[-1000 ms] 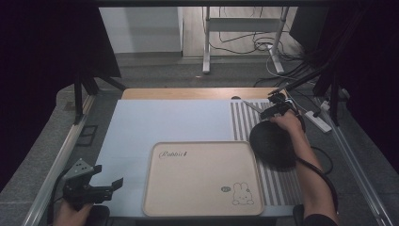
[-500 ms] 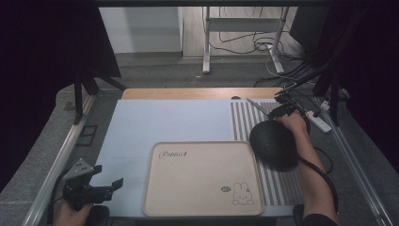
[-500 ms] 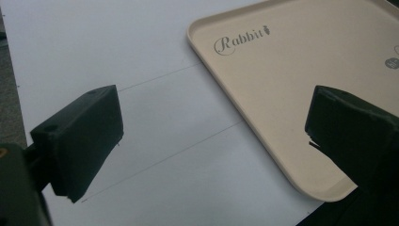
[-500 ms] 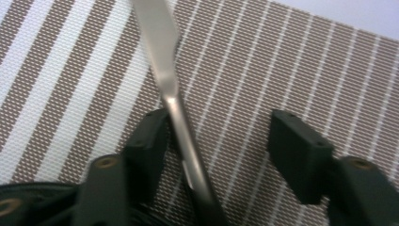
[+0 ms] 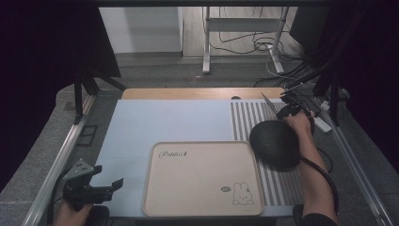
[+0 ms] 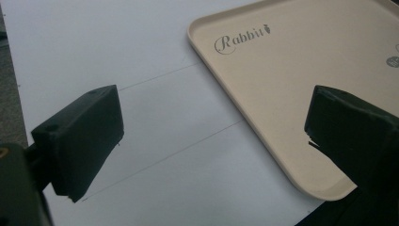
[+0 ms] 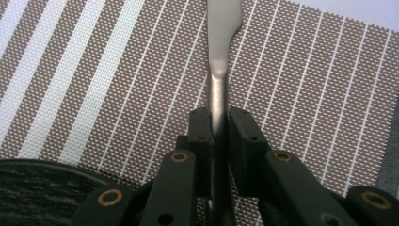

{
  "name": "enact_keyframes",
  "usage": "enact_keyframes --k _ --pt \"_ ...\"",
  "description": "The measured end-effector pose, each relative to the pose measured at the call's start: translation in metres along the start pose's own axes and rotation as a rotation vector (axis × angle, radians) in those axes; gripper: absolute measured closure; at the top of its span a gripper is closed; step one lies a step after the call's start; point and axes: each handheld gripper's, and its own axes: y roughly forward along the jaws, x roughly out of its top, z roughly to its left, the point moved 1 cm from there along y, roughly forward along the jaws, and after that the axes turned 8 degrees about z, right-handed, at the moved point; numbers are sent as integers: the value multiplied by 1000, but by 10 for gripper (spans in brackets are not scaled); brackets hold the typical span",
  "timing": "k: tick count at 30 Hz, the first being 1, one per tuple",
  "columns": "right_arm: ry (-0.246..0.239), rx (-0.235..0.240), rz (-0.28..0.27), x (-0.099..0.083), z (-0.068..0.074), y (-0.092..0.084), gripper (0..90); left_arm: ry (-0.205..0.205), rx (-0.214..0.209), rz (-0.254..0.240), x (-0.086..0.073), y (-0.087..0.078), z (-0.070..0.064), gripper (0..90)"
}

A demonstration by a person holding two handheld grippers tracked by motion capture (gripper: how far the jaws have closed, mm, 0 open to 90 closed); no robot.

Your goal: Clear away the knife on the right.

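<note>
Knife: a metal table knife (image 7: 219, 56) lies over the striped placemat (image 5: 249, 122) at about two o'clock on the table; in the high view its blade (image 5: 269, 102) pokes out past the right hand toward eleven o'clock.
Left gripper: the left gripper (image 5: 107, 184) rests at about seven o'clock, off the near left corner of the tray; its jaws stand spread wide with nothing between them.
Tray: the beige tray (image 5: 162, 197) with the rabbit print sits at six o'clock on the pale blue mat (image 5: 164, 122), bare.
Bowl: a dark round bowl (image 5: 274, 143) sits on the placemat at three o'clock, just beside the tray's far right corner and touching the right forearm's line of reach.
Right gripper: the right gripper (image 7: 219, 136) has just been closing its jaws, and they now pinch the knife's handle from both sides.
Step in hand: judged to be the pick-up of the knife, with the grip just made.
Next move: likely a lift clear of the placemat, keeping the handle level so that the blade does not swing, then a carry toward the tray or beside the bowl.
Views compared: the right gripper view gives the pads pressed on the handle, which the hand covers in the high view; the left gripper view gives the "Rabbit" lettering (image 6: 242, 40) on the tray up close.
</note>
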Motion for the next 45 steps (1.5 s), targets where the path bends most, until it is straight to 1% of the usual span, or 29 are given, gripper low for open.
enact_keyframes --k 1,2,5,6,7,8,9,10,12,14,18,19,21,23,24,27,29,30,31,34,36,38,39,41,44,45 --pt "-9 -2 2 0 0 0 801 0 0 0 0 0 0 50" --pt "-30 -2 0 -1 -1 -1 801 0 0 0 0 0 0 50" --pt "-37 -4 -6 -3 -3 -1 802 0 -1 -1 0 0 0 51" --pt "-34 -7 -7 -4 -5 -2 802 0 -1 -1 0 0 0 51" --pt "-26 0 -22 -7 -11 -4 803 -1 -2 -1 0 0 0 51" --pt "-26 0 -22 -7 -11 -4 803 0 -1 0 0 0 0 51" --pt "-19 4 -26 -9 -14 -6 803 0 -1 0 1 0 0 51" --pt "-2 11 -44 -11 -19 -9 803 0 0 1 1 1 0 51" --pt "6 17 -52 -13 -21 -11 803 1 1 2 1 1 0 51" --pt "23 23 -73 -17 -26 -16 803 2 1 3 1 1 0 51" --pt "37 27 -93 -20 -28 -23 802 0 -1 2 1 1 0 51" --pt "39 30 -104 -23 -28 -27 802 0 -1 1 1 1 0 51" --pt "38 34 -103 -24 -27 -29 802 0 -1 2 1 1 0 51" --pt "38 50 -114 -28 -23 -35 802 3 -1 1 1 1 0 51" --pt "38 50 -114 -28 -23 -35 802 5 0 3 2 1 0 51" --pt "28 57 -124 -31 -15 -38 801 8 0 5 2 1 0 51" --pt "15 59 -122 -33 -9 -39 802 8 -1 5 2 1 0 51" --pt "-1 59 -116 -36 -2 -40 801 8 -1 5 2 1 0 51" --pt "-1 59 -116 -36 -2 -40 801 7 -3 4 2 1 0 51" --pt "-23 61 -115 -40 9 -41 802 6 -3 2 2 1 0 51" --pt "-29 72 -119 -43 15 -42 801 6 -4 2 2 1 0 51" --pt "-38 72 -113 -46 21 -42 801 6 -5 3 2 1 0 51" --pt "-50 75 -111 -50 27 -43 801 6 -5 2 2 1 0 51" --pt "-54 75 -109 -51 30 -43 801 6 -5 2 2 1 0 51" --pt "-65 81 -114 -56 38 -46 801 7 -5 2 2 1 0 51" --pt "-77 85 -120 -59 44 -49 801 8 -4 3 2 1 0 51"
